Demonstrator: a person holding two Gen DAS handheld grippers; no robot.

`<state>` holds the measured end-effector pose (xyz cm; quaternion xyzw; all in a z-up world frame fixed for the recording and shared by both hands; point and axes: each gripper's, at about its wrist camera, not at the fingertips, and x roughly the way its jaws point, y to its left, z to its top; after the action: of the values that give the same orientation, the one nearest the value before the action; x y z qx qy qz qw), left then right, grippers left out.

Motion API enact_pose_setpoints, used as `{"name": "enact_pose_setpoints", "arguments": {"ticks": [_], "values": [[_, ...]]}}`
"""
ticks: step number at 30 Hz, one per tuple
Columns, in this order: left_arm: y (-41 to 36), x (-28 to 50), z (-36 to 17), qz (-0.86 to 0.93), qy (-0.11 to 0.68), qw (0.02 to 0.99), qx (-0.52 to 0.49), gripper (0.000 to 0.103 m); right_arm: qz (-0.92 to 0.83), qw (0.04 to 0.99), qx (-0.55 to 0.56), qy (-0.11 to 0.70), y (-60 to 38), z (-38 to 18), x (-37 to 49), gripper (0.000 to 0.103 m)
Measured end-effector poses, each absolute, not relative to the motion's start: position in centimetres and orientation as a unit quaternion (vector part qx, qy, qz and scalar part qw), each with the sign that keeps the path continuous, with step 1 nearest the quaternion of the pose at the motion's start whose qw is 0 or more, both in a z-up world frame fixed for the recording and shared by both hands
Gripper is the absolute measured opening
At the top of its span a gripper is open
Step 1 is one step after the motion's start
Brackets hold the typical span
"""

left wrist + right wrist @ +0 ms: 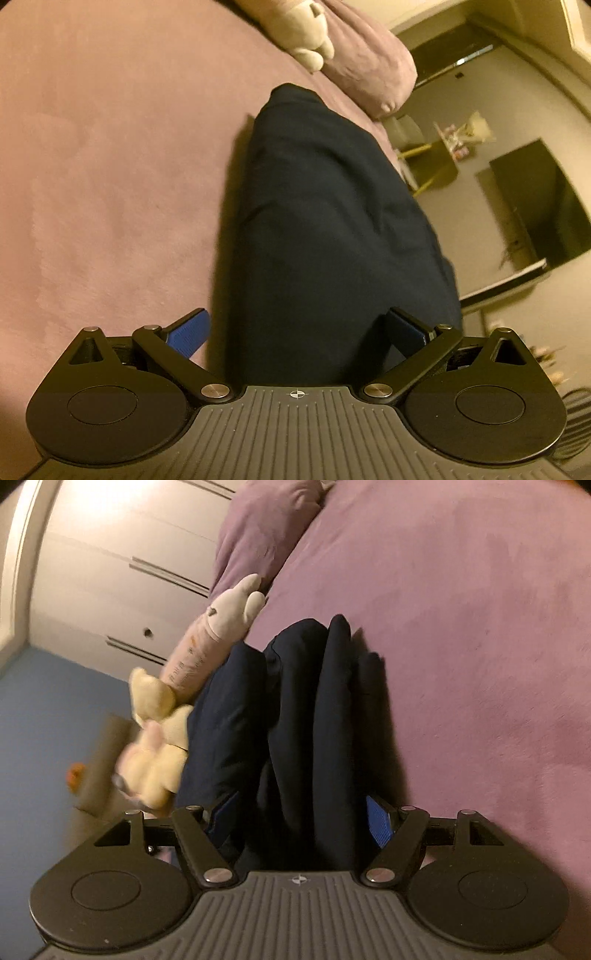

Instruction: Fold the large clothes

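Observation:
A dark navy garment (325, 229) hangs in a long folded bundle over the mauve bed (110, 166). My left gripper (297, 332) has its blue pads spread wide, with the cloth running down between them. In the right wrist view the same garment (295, 720) falls in several vertical folds. My right gripper (301, 818) also stands wide, with the cloth bunched between its blue pads (378, 821). Whether either gripper pinches the cloth is hidden below the fingers.
A mauve pillow (369, 62) and a cream plush toy (299, 33) lie at the bed's head. Plush toys (159, 738) sit by the bed's edge near a white wardrobe (110, 572). A dark screen (543, 206) and a yellow-legged table (432, 162) stand beyond the bed.

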<state>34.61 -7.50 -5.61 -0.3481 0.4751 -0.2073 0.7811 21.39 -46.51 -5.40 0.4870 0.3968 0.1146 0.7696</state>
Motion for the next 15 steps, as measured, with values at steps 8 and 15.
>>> {"name": "enact_pose_setpoints", "arguments": {"ticks": [8, 15], "values": [[-8.3, 36.3, -7.1, -0.204, 0.474, 0.763, -0.390, 0.093, 0.106, 0.756, 0.505, 0.402, -47.1, -7.3, 22.7, 0.057], [-7.8, 35.1, -5.7, -0.211, 0.470, 0.766, -0.385, 0.068, 0.122, 0.773, 0.474, 0.403, -46.4, -6.2, 23.0, 0.037]]}}
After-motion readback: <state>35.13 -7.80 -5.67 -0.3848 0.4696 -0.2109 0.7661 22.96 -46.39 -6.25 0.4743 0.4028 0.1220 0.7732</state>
